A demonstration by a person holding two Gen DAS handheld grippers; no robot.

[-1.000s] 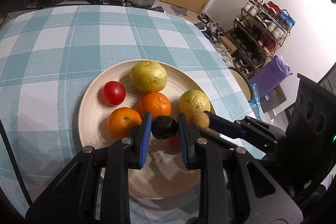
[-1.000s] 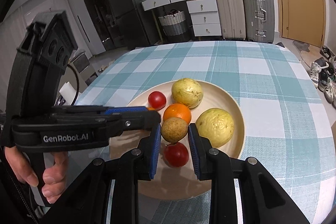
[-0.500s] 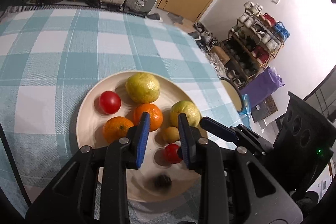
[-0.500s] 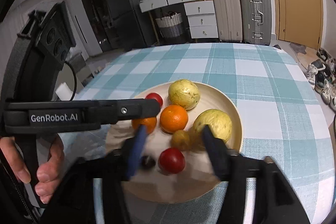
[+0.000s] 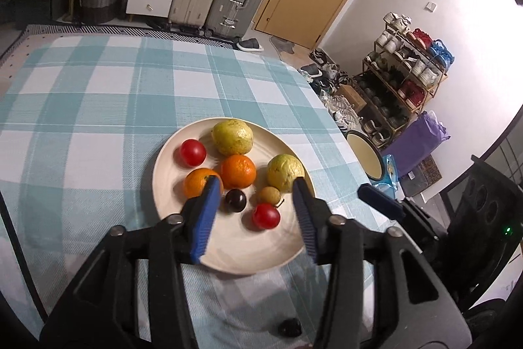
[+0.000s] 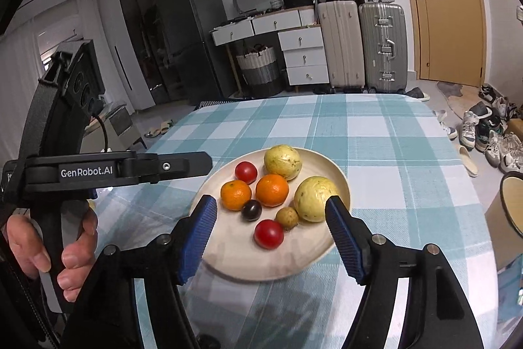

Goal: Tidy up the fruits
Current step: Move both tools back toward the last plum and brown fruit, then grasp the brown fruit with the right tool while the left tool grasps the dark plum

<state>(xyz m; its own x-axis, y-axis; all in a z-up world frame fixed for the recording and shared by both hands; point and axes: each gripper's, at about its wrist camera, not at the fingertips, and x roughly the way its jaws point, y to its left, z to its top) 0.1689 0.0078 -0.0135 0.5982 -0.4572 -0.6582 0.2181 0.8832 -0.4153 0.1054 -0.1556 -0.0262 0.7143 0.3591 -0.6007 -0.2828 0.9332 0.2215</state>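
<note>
A cream plate [image 5: 248, 251] on the checked tablecloth holds two yellow-green guavas [image 5: 232, 136], two oranges [image 5: 237, 171], a red tomato [image 5: 193, 152], a dark plum [image 5: 236, 200], a small brown fruit [image 5: 268, 195] and a small red fruit [image 5: 266, 216]. My left gripper [image 5: 256, 185] hovers above the plate's near side, its jaws opening with nothing between them. My right gripper [image 6: 271, 203] hangs over the same plate [image 6: 261, 264], jaws opening and empty. The red fruit [image 6: 268, 234] and plum [image 6: 251, 210] lie below it. A hand [image 6: 75, 251] holds the left gripper [image 6: 196, 161] at the left.
A small dark round thing [image 5: 290, 327] lies on the cloth under the left gripper. The table's right edge drops to a round cream stool [image 5: 364, 159] and a shoe rack [image 5: 402, 77]. Suitcases [image 6: 382, 44], drawers and a basket stand beyond the far edge.
The left gripper let go of the dark plum and the right let go of the small red fruit; both now lie on the plate. Both grippers opened and pulled back and up.
</note>
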